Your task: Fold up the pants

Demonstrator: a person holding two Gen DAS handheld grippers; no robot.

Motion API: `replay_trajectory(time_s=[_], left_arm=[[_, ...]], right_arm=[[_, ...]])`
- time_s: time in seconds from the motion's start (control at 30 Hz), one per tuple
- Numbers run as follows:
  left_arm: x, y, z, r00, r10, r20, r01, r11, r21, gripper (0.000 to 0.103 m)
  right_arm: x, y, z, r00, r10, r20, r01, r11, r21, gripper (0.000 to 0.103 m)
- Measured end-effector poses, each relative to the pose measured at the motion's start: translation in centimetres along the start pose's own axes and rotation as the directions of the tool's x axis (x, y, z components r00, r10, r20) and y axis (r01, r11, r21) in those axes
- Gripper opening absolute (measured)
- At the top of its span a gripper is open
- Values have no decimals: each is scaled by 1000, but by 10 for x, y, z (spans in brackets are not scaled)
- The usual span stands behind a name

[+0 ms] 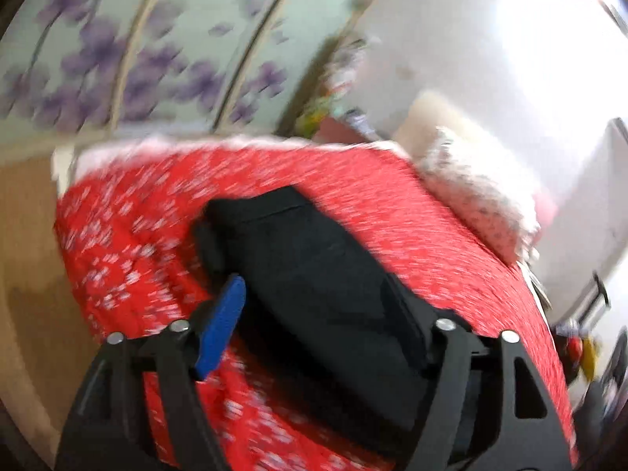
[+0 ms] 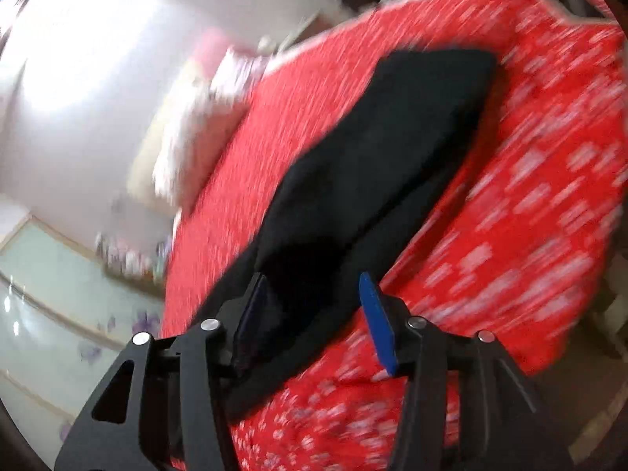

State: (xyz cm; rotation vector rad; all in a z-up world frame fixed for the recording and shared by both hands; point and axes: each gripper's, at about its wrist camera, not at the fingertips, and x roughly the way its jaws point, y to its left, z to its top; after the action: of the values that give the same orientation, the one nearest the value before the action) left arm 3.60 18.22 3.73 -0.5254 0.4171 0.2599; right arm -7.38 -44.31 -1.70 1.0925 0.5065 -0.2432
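Black pants (image 1: 314, 274) lie folded lengthwise on a bed with a red, white-flowered cover (image 1: 129, 227). In the left wrist view my left gripper (image 1: 325, 314) is open just above the near end of the pants; its blue left finger (image 1: 221, 325) shows, the right finger is hidden against the black cloth. In the right wrist view the pants (image 2: 376, 165) stretch away as a long strip. My right gripper (image 2: 314, 314) is open over their near end, with blue fingers (image 2: 378, 322) on either side. Both views are motion-blurred.
A white pillow (image 1: 479, 196) lies at the head of the bed, also in the right wrist view (image 2: 196, 125). A wardrobe with purple-flowered sliding doors (image 1: 117, 59) stands beyond the bed. Wooden floor (image 1: 23, 235) shows beside the bed. Cluttered items (image 1: 581, 349) sit at the right edge.
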Motion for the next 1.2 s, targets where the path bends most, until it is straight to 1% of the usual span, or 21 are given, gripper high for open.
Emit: replay_trajectory(time_s=[0.03, 0.07, 0.1, 0.13, 0.17, 0.23, 0.27, 0.33, 0.43, 0.53, 0.6, 0.63, 0.7, 0.77, 0.83, 0.93, 1.0, 1.07, 1.13, 1.17, 1.2], left_arm=[[-6, -16, -5, 999, -38, -1, 38, 999, 33, 87], [-10, -37, -12, 995, -101, -26, 102, 992, 76, 90], [-10, -49, -17, 989, -139, -52, 143, 985, 98, 91], [-9, -66, -27, 977, -194, -90, 204, 972, 118, 93], [-7, -76, -34, 967, -230, -112, 244, 961, 127, 94], [2, -98, -58, 938, -296, -183, 325, 933, 155, 94], [6, -104, -70, 926, -313, -209, 350, 921, 171, 94], [11, -109, -88, 913, -322, -251, 374, 906, 198, 94], [23, -113, -97, 899, -309, -310, 383, 898, 217, 93], [31, -105, -92, 904, -305, -300, 373, 905, 205, 94], [35, -100, -91, 905, -297, -303, 363, 912, 190, 94], [37, -99, -92, 904, -297, -307, 362, 914, 183, 94], [38, -101, -97, 902, -298, -312, 362, 916, 172, 94], [38, -101, -97, 903, -295, -311, 361, 915, 182, 94], [37, -99, -98, 906, -290, -309, 359, 913, 195, 95], [36, -100, -100, 907, -291, -304, 360, 911, 200, 96], [35, -99, -100, 907, -301, -295, 365, 911, 191, 96], [34, -98, -99, 906, -313, -285, 371, 911, 179, 96], [32, -97, -97, 909, -322, -265, 373, 913, 168, 96], [31, -96, -95, 911, -325, -254, 372, 914, 165, 96], [31, -95, -94, 914, -325, -244, 369, 915, 162, 96]], right_arm=[[-7, -8, 11, 999, -2, 33, 1, 1000, 28, 50], [-14, -19, 26, 998, -5, 55, 1, 997, 73, 49], [-16, -26, 37, 998, 2, 66, -9, 995, 97, 44], [-16, -29, 49, 997, -13, 76, 5, 996, 93, 43], [-14, -27, 57, 996, -40, 84, 34, 997, 70, 43], [-6, -21, 75, 988, -117, 104, 120, 992, -25, 42], [0, -19, 82, 982, -160, 104, 166, 985, -55, 42], [10, -19, 92, 973, -207, 101, 216, 973, -83, 42], [20, -20, 100, 955, -273, 117, 287, 949, -132, 42], [40, -20, 96, 936, -347, 68, 353, 916, -192, 42], [47, -25, 86, 923, -382, 47, 383, 895, -230, 37], [48, -25, 84, 919, -392, 54, 392, 887, -244, 34], [52, -22, 76, 909, -410, 71, 412, 861, -298, 24], [52, -10, 66, 896, -432, 105, 438, 816, -378, 20], [51, 1, 64, 892, -435, 119, 441, 785, -435, 19], [43, 17, 68, 881, -432, 190, 465, 723, -511, 17], [37, 28, 79, 854, -442, 273, 517, 674, -527, 16], [27, 36, 92, 832, -443, 332, 554, 655, -514, 15], [25, 36, 105, 821, -446, 356, 571, 648, -505, 13], [26, 34, 109, 802, -465, 375, 597, 624, -504, 9], [31, 31, 111, 786, -488, 381, 618, 598, -510, 8]])
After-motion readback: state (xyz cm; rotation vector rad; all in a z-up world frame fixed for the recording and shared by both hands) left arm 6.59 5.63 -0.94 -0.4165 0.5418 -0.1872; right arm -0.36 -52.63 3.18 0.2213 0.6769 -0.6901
